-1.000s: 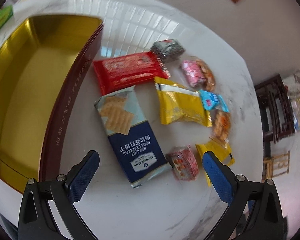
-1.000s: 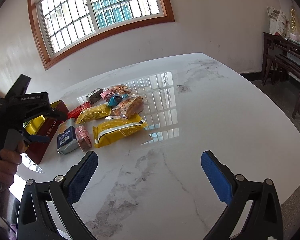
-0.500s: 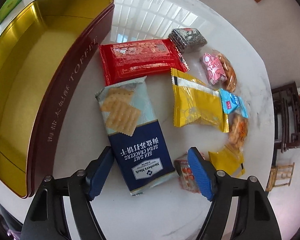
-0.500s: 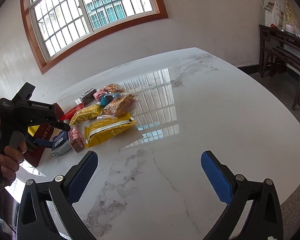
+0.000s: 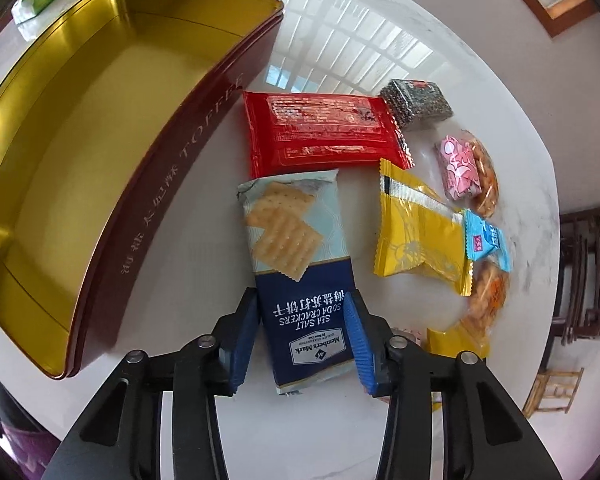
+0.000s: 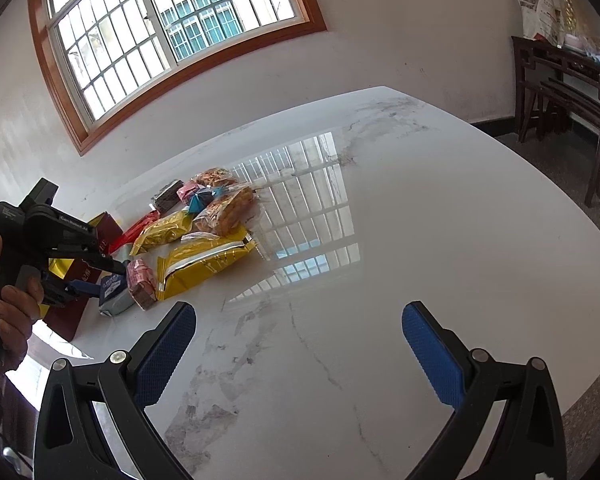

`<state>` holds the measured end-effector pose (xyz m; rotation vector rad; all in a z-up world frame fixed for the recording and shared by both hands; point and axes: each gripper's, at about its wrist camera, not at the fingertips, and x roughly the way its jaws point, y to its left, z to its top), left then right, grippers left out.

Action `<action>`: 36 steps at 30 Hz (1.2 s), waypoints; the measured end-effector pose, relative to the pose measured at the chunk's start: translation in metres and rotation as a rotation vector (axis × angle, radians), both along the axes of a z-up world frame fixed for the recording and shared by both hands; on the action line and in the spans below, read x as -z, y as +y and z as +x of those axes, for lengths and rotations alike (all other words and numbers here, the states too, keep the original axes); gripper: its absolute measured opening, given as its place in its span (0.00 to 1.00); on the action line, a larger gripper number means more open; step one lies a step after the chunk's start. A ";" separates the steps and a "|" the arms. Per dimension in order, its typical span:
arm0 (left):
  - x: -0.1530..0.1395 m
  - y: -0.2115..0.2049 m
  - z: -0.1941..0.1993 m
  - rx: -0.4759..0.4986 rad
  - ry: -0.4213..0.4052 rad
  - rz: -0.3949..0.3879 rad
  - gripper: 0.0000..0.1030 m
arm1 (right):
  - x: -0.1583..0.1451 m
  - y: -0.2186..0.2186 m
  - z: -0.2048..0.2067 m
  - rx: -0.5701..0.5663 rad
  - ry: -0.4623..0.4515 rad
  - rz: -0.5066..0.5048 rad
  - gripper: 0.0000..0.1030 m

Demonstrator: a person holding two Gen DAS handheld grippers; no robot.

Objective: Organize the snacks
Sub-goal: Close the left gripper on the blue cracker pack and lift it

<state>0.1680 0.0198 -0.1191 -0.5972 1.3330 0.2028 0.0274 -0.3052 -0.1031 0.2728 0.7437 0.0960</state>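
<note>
The left gripper (image 5: 304,344) is closing on the cracker pack (image 5: 300,272), its 2 pads at the pack's dark end, with contact not confirmed. The pack lies flat on the table (image 6: 380,240) beside the open tin (image 5: 100,160), near the table's edge. The right gripper (image 6: 300,356) hovers wide open and empty over bare table.
</note>
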 end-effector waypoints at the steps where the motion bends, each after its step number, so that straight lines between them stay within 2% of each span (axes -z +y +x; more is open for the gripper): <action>1: 0.000 -0.001 0.001 0.000 0.000 0.002 0.41 | 0.000 0.000 0.000 0.000 0.000 0.001 1.00; 5: -0.004 -0.003 -0.003 0.005 -0.022 0.030 0.35 | 0.001 -0.001 0.001 -0.007 0.008 0.000 1.00; 7: -0.005 -0.004 -0.003 0.014 -0.026 0.007 0.34 | 0.003 -0.001 0.001 -0.008 0.013 0.001 1.00; 8: -0.002 -0.009 0.001 0.064 -0.014 -0.015 0.36 | 0.003 -0.001 0.001 -0.008 0.013 0.002 1.00; 9: -0.003 -0.012 0.002 0.075 -0.012 0.008 0.40 | 0.004 -0.002 0.001 -0.009 0.014 0.004 1.00; 10: -0.005 -0.014 0.002 0.080 -0.009 0.039 0.48 | 0.004 -0.001 0.001 -0.010 0.016 0.003 1.00; 11: -0.008 -0.017 0.003 0.083 0.004 0.082 0.50 | 0.005 -0.001 0.002 -0.010 0.020 0.001 1.00; 17: -0.006 -0.013 0.007 0.083 0.001 0.030 0.55 | 0.009 0.001 0.003 -0.022 0.034 0.004 1.00; 20: -0.004 -0.017 0.012 0.115 0.003 0.021 0.73 | 0.013 0.001 0.005 -0.024 0.048 0.017 1.00; 21: -0.001 -0.026 0.014 0.117 0.003 0.025 0.84 | 0.015 0.000 0.006 -0.025 0.051 0.022 1.00; 22: 0.000 -0.029 0.014 0.122 0.010 0.055 0.86 | 0.016 0.000 0.006 -0.026 0.055 0.025 1.00; 26: 0.004 -0.038 0.016 0.135 -0.005 0.134 0.86 | 0.017 0.001 0.008 -0.032 0.052 0.018 1.00; 27: 0.003 -0.038 0.016 0.136 -0.010 0.138 0.82 | 0.017 0.000 0.009 -0.032 0.051 0.016 1.00; 28: 0.002 -0.038 0.016 0.135 -0.016 0.146 0.65 | 0.018 -0.001 0.009 -0.028 0.051 0.014 1.00; 29: -0.002 -0.040 0.017 0.143 -0.034 0.176 0.53 | 0.018 -0.001 0.010 -0.025 0.049 0.014 1.00; 36: -0.005 -0.033 0.012 0.149 -0.057 0.115 0.51 | 0.018 -0.005 0.013 -0.012 0.047 0.022 1.00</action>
